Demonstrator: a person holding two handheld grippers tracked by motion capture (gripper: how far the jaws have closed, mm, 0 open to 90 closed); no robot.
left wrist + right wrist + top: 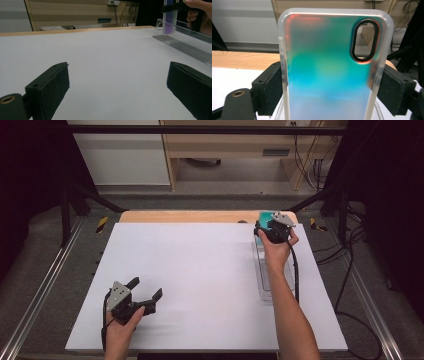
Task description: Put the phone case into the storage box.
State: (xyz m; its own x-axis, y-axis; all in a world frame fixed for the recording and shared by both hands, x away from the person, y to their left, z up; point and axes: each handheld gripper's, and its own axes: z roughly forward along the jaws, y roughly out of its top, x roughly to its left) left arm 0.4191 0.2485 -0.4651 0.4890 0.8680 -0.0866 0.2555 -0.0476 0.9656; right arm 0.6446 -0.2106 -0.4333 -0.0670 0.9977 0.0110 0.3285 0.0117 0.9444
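My right hand-held gripper (329, 92) clamps an iridescent phone case (329, 75) by its two long edges, upright over the clear rack (272, 270) at the far right of the white surface (200, 270). My left hand-held gripper (146, 289) rests near me, jaws wide and empty.

Dim workroom around a white counter

The white counter (200, 285) has a light wooden edge (180, 216) along its far side. Past it lies grey floor (210, 195), then a pale wooden cabinet (225, 145) beside a white panel (120, 155). Cables (310, 165) hang at the right. Metal rails (35, 295) flank both sides.
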